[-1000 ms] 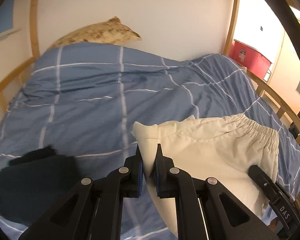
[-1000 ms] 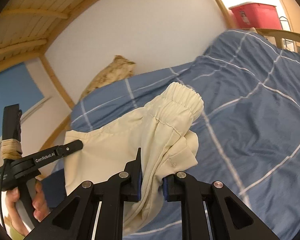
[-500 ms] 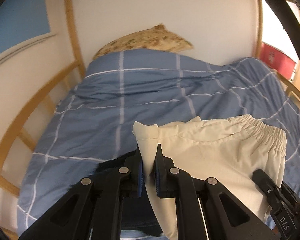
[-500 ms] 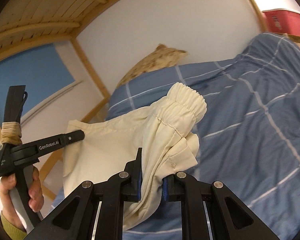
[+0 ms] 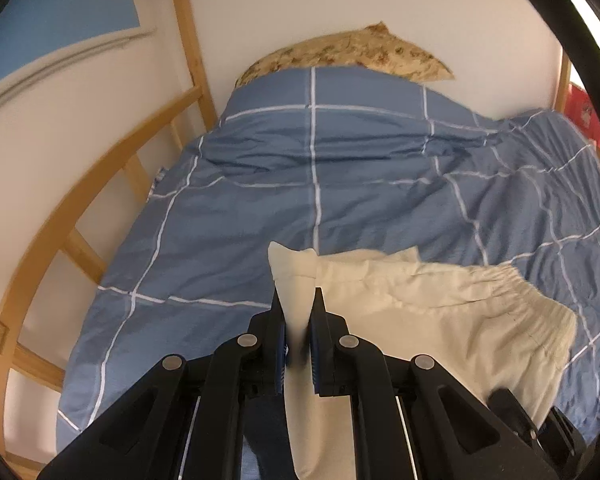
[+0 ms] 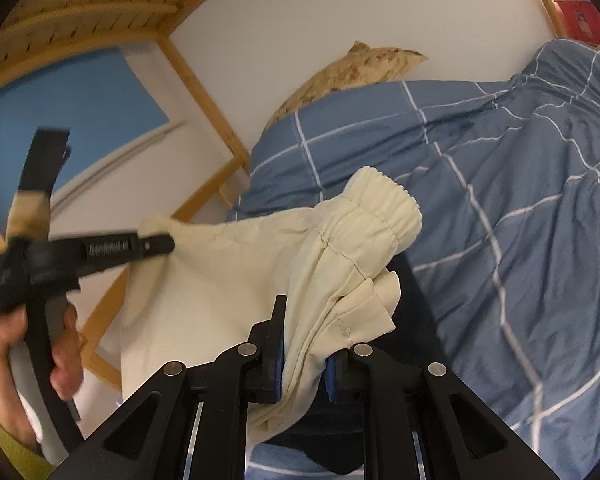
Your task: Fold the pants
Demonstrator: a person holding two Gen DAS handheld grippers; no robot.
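Cream pants held up over the bed, pinched at both ends.

Nearest in the left wrist view, the left hand-held gripper (image 5: 299, 300) has its two black fingers pressed onto a corner of the cream-coloured cotton pants (image 5: 432, 316), the fabric filling the narrow gap between the blue pads. In the right wrist view the right hand-held gripper (image 6: 304, 320) pinches a bunched fold of the same pants (image 6: 236, 280) just below the gathered elastic waistband (image 6: 384, 204), jaws nearly closed on the cloth. The garment hangs stretched between the two, above the blue duvet with white grid lines (image 5: 340, 184) that covers the bed. A dark navy garment (image 6: 416, 296) lies under the pants. Farther off, a mottled beige pillow (image 5: 348, 54) leans against the white wall, beside the light wooden bed frame (image 5: 80, 204).
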